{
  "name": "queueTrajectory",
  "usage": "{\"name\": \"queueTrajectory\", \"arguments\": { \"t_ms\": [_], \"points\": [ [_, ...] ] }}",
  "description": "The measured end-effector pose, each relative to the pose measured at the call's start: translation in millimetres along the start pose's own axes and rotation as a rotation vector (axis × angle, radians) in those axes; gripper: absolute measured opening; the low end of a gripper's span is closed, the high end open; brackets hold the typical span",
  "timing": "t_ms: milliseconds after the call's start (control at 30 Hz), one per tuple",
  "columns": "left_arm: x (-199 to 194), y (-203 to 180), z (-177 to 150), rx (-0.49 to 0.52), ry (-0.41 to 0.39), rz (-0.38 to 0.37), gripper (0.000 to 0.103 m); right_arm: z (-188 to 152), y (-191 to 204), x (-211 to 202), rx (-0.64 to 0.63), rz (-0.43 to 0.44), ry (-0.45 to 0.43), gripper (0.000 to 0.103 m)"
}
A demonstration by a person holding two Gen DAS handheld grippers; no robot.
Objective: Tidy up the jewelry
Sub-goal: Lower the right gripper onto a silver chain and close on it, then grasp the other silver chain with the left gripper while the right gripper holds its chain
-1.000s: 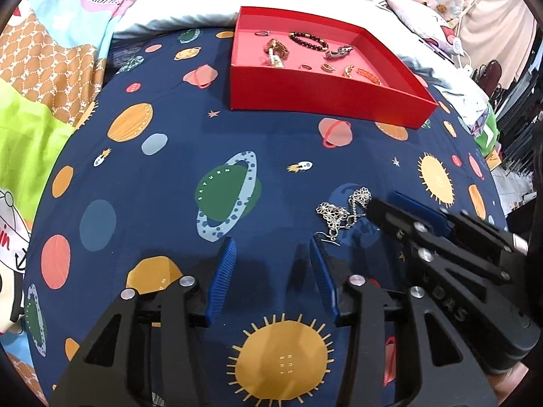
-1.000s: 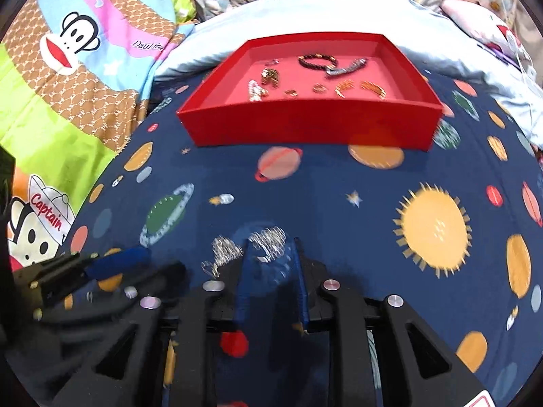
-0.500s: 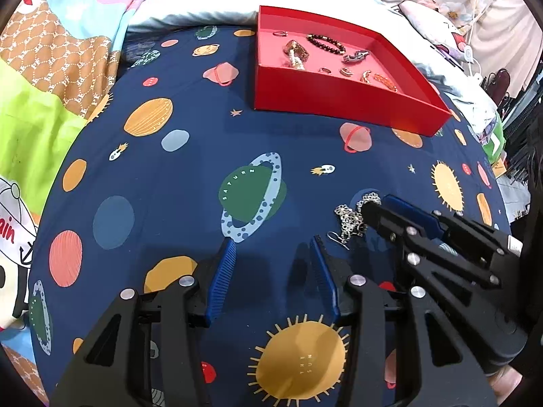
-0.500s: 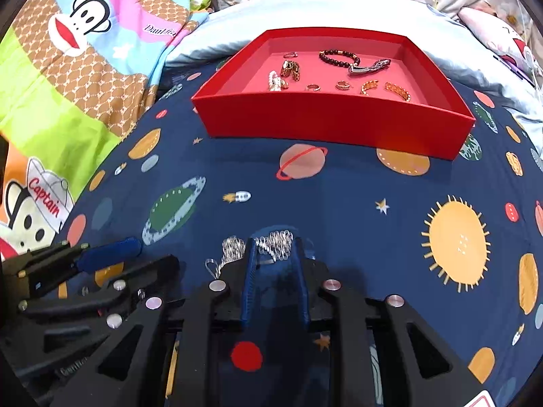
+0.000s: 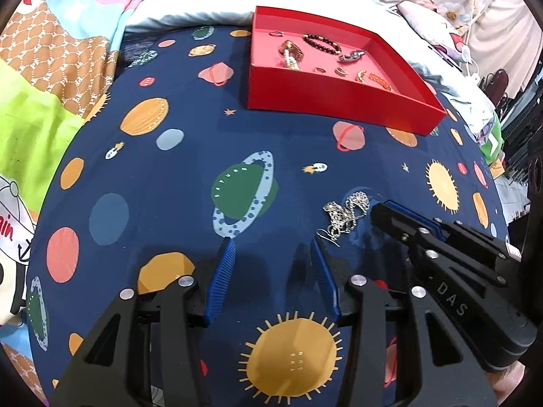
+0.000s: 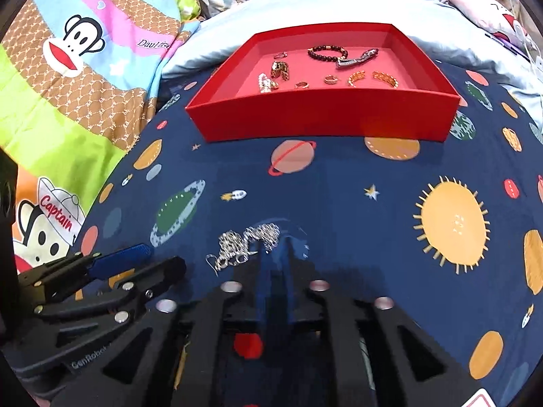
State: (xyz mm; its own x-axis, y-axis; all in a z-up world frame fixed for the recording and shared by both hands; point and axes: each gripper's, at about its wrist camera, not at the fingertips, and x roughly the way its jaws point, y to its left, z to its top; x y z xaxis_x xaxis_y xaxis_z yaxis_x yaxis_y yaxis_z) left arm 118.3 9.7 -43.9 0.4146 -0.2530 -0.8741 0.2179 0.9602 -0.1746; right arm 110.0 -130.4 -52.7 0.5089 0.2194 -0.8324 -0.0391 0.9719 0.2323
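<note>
A silver chain necklace (image 5: 344, 213) lies bunched on the navy planet-print cloth; it also shows in the right wrist view (image 6: 247, 242). My right gripper (image 6: 275, 247) is shut, its tips on the chain's right end. My left gripper (image 5: 271, 257) is open and empty, just left of and nearer than the chain. A red tray (image 5: 342, 101) sits at the far side, also in the right wrist view (image 6: 325, 115), holding a dark bead bracelet (image 6: 326, 52), rings and several gold pieces.
The navy cloth (image 6: 339, 196) covers a bed. A monkey-print quilt (image 6: 78, 68) lies to the left and a pale pillow (image 6: 339, 10) behind the tray. Dark furniture (image 5: 522, 118) stands at the far right of the left wrist view.
Both grippers have drawn back from the tray and lowered slightly. The right gripper's jaws have closed fully at the chain's end. The left gripper stays open.
</note>
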Motion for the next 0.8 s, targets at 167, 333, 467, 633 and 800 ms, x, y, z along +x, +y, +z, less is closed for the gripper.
{"name": "queueTrajectory", "arguments": {
  "t_ms": [167,333,467,633,800],
  "points": [
    [-3.1,10.7,0.3,-0.021,-0.006,0.013,0.045,6.3,15.1,9.2,-0.019,-0.008,0.000,0.016],
    [-2.0,16.3,0.0,-0.033,-0.001,0.012,0.045,5.4,23.9,12.9,-0.073,-0.056,-0.001,0.016],
    [-1.4,13.5,-0.5,-0.028,0.000,0.002,0.045,1.3,22.6,10.7,-0.101,-0.083,0.000,0.012],
    [-1.9,8.0,-1.1,-0.017,0.000,-0.008,0.045,-2.5,8.9,3.2,-0.071,-0.092,0.001,0.010],
    [1.0,-3.2,-1.6,0.003,0.007,-0.030,0.045,-4.7,-10.2,-9.5,-0.013,-0.082,-0.019,0.000]
  ]
}}
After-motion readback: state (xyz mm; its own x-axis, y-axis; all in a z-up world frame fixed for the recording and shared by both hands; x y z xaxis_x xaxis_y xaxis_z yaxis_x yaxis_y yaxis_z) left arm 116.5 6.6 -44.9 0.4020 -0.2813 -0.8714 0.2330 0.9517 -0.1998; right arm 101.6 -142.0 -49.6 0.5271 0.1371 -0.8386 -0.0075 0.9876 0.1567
